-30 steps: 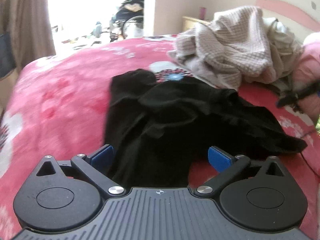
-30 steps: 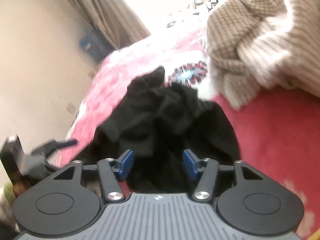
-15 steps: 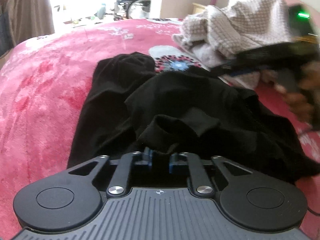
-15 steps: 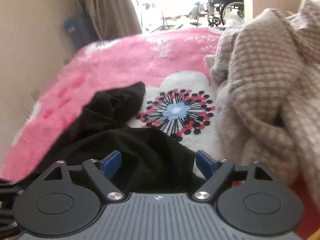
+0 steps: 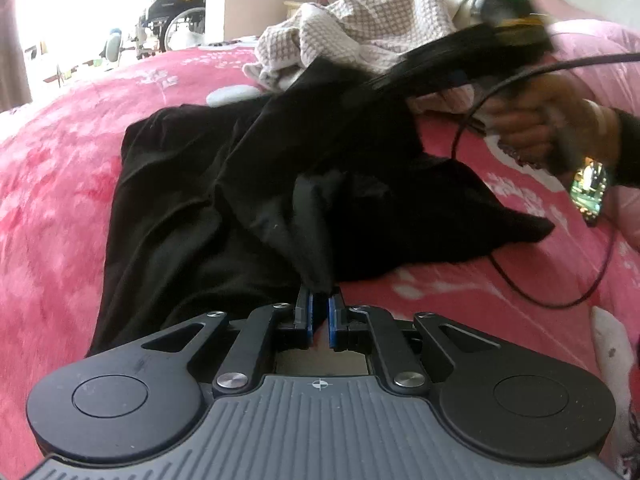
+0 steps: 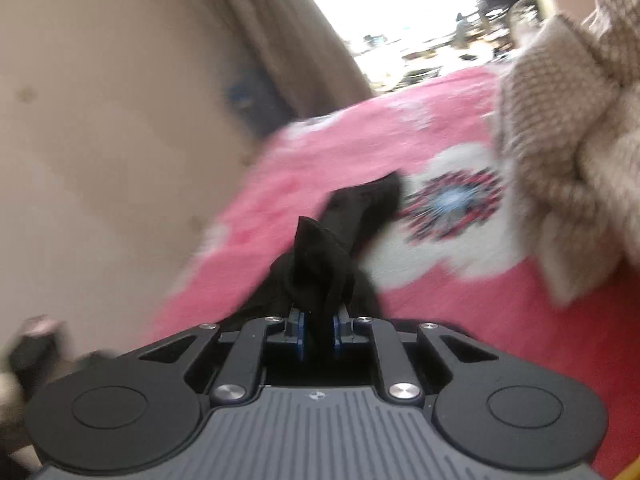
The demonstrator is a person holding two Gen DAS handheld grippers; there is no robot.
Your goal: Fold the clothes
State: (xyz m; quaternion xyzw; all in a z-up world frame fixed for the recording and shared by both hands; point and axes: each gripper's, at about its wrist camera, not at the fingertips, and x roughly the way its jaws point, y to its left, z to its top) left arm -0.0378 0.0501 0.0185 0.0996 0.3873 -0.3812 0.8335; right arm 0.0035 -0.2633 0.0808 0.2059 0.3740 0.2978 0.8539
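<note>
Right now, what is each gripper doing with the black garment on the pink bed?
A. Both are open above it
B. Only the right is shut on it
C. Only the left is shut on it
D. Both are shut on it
D. The left gripper pinches a fold of the black garment, and in the right wrist view the right gripper has black fabric clamped between its blue pads.
</note>
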